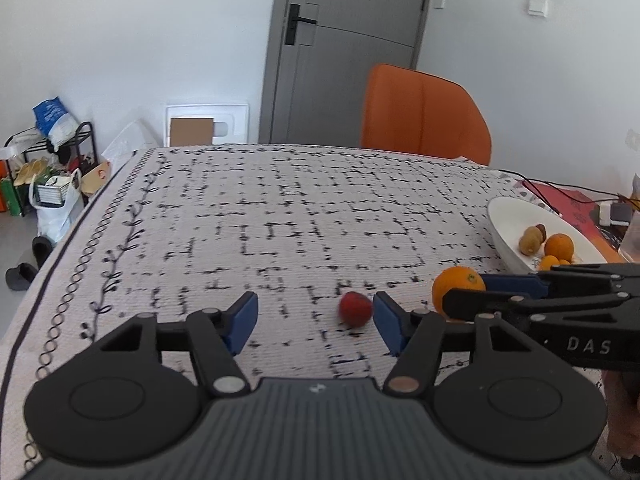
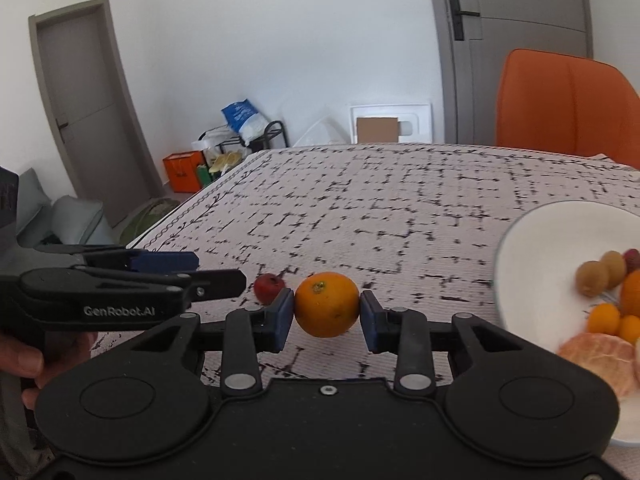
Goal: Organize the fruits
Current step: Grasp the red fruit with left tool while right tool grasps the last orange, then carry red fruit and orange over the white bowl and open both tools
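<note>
Nearest the lens, left gripper [image 1: 315,313] stands wide apart, a blurred red fruit [image 1: 355,309] just inside its right-hand pad; right gripper [image 2: 327,306] closes on the orange [image 2: 327,304], stem end tilted up toward the camera. Rightward, the white plate [image 2: 532,248] of fruit is cut off. Patterned tablecloth [image 1: 280,216]; grey door [image 1: 344,48] behind.

Orange [image 2: 327,304] on the tablecloth [image 2: 400,208], left of the plate [image 2: 532,248]
</note>
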Tool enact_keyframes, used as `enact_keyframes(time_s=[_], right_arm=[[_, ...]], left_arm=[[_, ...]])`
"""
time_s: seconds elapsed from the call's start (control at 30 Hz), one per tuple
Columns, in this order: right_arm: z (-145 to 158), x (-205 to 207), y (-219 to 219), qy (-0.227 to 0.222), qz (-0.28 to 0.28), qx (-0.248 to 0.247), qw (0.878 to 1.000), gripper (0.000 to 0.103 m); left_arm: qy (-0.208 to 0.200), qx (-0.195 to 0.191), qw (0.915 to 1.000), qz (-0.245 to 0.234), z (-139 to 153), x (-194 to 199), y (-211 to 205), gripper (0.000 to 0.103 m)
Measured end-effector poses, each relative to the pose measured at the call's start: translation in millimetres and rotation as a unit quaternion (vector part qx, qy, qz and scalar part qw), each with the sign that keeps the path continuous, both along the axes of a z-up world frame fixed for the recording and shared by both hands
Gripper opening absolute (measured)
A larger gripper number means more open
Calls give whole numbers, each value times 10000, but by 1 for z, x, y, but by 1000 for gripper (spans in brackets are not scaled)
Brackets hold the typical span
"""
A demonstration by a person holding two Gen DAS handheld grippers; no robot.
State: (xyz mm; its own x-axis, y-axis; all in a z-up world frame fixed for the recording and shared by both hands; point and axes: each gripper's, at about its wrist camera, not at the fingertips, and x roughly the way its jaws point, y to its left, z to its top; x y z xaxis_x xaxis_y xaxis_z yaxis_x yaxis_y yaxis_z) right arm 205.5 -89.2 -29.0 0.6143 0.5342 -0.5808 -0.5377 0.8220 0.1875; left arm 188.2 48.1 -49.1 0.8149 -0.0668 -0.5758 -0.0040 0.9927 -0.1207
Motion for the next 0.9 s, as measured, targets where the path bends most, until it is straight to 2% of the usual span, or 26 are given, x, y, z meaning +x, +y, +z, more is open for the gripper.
enact_keyframes(time_s=[0.13, 0.23, 0.3, 0.37, 0.4, 0.9], right_arm=[[4, 0, -12, -50, -132, 57, 9999, 34], [7, 0, -21, -77, -213, 101, 9997, 34], [9, 0, -27, -113, -297, 110, 9994, 34], [12, -1, -33, -144, -379, 148, 9991, 34], [13, -1, -37, -169, -425, 160, 9988, 34], [15, 5, -91, -267, -1034, 302, 9938, 34]], left_arm=[[48, 36, 9999, -91, -5, 10, -9, 60], [157, 15, 9998, -130, -11, 18, -13, 52], [227, 45, 9996, -177, -14, 22, -18, 45], [298, 59, 9994, -174, -16, 26, -22, 26], [299, 53, 9994, -161, -16, 27, -23, 23], [43, 53, 9990, -433, 6, 29, -58, 22]])
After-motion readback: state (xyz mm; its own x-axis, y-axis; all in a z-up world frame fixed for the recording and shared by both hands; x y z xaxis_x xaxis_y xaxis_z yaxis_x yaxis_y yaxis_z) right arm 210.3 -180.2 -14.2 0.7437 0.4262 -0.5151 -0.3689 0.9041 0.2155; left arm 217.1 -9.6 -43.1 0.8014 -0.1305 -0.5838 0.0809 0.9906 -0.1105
